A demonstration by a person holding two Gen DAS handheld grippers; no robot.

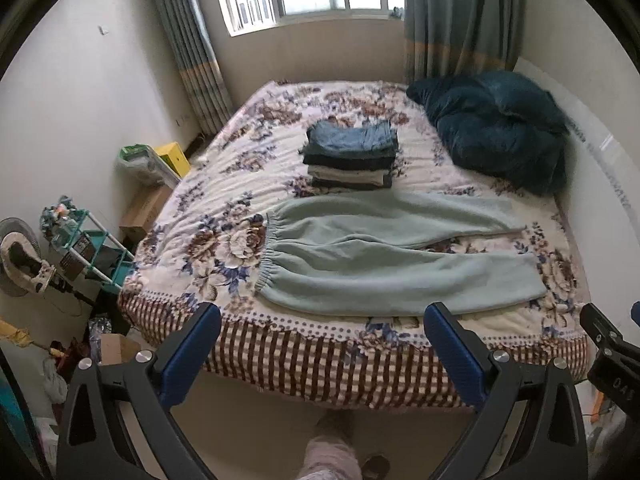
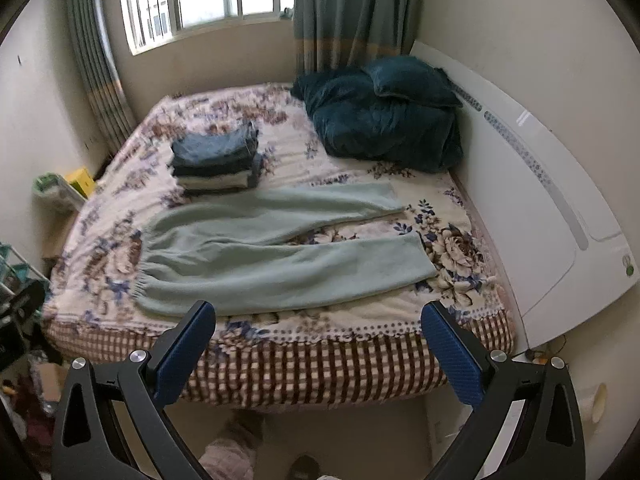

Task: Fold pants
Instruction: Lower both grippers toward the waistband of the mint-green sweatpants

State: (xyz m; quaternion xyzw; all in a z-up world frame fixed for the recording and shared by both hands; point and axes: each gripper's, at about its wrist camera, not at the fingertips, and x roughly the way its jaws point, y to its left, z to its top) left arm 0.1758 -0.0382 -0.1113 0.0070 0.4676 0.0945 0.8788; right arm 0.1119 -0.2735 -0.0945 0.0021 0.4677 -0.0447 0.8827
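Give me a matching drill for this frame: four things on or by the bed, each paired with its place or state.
Things:
1. light green pants
2. folded clothes stack
3. dark teal quilt
4. left gripper

Places or states:
A. bunched up at the head of the bed, near the curtain
B. jaws wide apart, holding nothing, short of the bed edge
C. spread flat, legs apart, waistband toward the left
D. neatly piled mid-bed, just beyond the pants

Pairs: 1-C, 2-D, 3-A, 4-B
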